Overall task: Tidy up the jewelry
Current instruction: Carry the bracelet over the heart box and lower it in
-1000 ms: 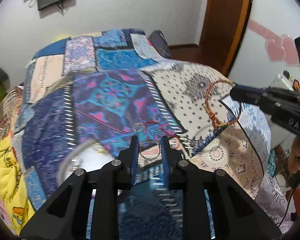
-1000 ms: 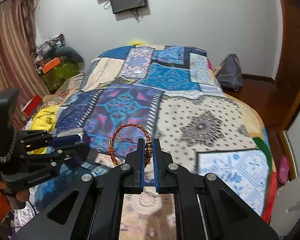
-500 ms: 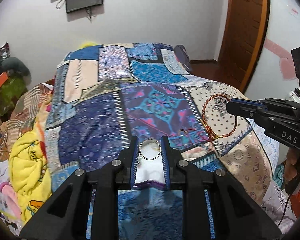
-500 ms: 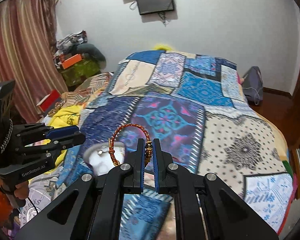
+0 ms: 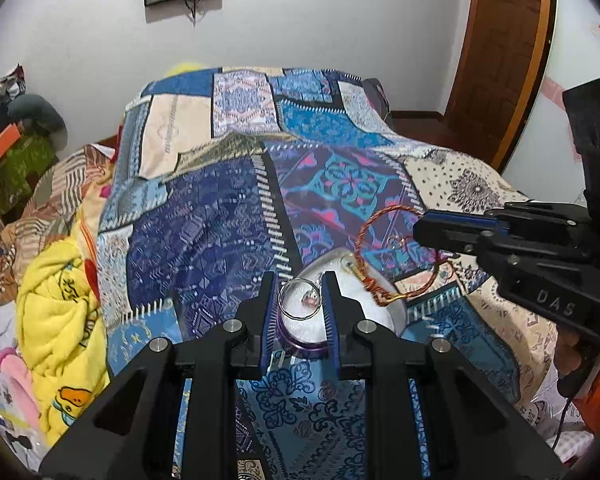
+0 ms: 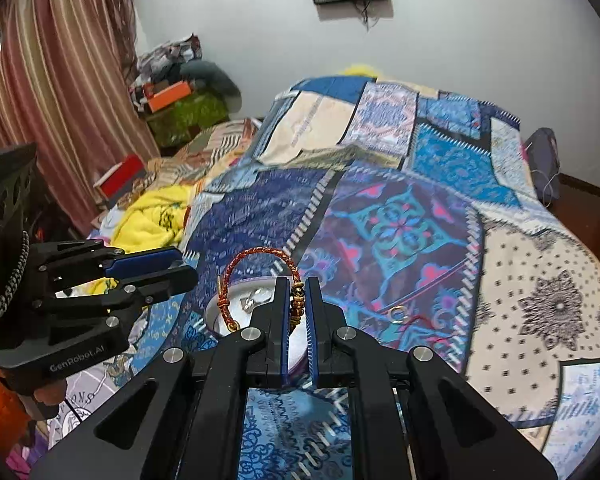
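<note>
Gripping thin silver ring (image 5: 299, 299) w/ left tool (image 5: 299, 300), right tool (image 6: 298, 304) pinching braided bangle (image 6: 260, 280).

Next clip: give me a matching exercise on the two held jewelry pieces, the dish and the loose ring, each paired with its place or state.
Things:
1. silver ring
2. red-gold braided bracelet
3. white dish
4. small gold ring

Places or states:
A. lying loose on the quilt
B. pinched in the right gripper
C. resting on the bed beneath both grippers
D. spanned between the left gripper fingers

Pairs: 1-D, 2-B, 3-C, 4-A
</note>
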Available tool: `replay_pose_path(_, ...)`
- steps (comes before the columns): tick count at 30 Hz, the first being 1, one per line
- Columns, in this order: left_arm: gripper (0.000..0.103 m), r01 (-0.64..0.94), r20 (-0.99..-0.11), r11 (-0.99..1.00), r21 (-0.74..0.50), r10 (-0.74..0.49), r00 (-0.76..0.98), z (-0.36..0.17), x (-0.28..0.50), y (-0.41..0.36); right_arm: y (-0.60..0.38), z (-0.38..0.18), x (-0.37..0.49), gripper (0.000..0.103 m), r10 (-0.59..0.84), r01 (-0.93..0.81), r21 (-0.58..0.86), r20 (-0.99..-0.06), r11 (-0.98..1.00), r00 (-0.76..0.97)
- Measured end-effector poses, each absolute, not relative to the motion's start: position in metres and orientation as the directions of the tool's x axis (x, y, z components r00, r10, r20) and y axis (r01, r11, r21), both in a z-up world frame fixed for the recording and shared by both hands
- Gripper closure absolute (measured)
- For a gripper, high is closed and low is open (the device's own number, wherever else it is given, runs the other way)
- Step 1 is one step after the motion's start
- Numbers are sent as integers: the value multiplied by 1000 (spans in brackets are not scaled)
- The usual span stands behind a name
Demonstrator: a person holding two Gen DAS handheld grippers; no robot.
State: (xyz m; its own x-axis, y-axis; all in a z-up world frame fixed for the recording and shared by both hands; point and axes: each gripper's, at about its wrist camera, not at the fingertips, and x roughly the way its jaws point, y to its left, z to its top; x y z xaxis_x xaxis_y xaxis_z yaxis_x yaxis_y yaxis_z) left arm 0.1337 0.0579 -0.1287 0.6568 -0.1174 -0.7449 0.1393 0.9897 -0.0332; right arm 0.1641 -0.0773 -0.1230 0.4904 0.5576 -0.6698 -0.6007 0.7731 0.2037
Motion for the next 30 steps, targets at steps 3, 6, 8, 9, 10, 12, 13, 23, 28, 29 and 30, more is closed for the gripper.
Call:
replay_pose_path(3,82,139,-760,989,-48,-126,638,-138,137,60,-71,-133,168,96,553,-604,206,-687,770,471)
replay_pose_path(6,82,141,-773,988,-56,-132,620,-147,141,62,-68,-142,172,96,555,-602,224,-702,767,446)
replay_pose_path(8,82,144,-779,988,-63,-139,611,-152,143,62,-67,-148,174,96,555,-598,234,-710,766,433)
replay_pose_path(9,82,146,-781,987,-66,-142,608,-154,143,62,-66,-150,175,96,553,-597,236,-715,767,428)
replay_pose_path(10,82,147,-783,987,-67,-143,606,-156,144,62,-66,-151,175,96,552,-596,237,-718,767,424)
replay_pose_path(12,82,150,-786,987,-66,-143,601,-158,146,61,-64,-155,176,96,549,-597,237,-725,766,417)
replay_pose_path(13,82,151,-788,986,-64,-143,598,-160,146,61,-62,-157,176,96,548,-599,237,-728,765,412)
replay_pose_path(23,82,148,-798,987,-61,-137,587,-167,150,62,-53,-164,178,96,537,-617,215,-742,757,400)
replay_pose_path(28,82,141,-805,988,-68,-138,577,-168,151,62,-51,-166,177,96,530,-626,201,-749,753,397)
replay_pose_path(29,81,140,-807,988,-69,-138,575,-169,151,63,-51,-166,177,96,531,-628,202,-751,751,393)
replay_pose_path(30,81,140,-808,988,-69,-137,573,-169,151,63,-52,-166,177,94,529,-629,201,-754,751,390)
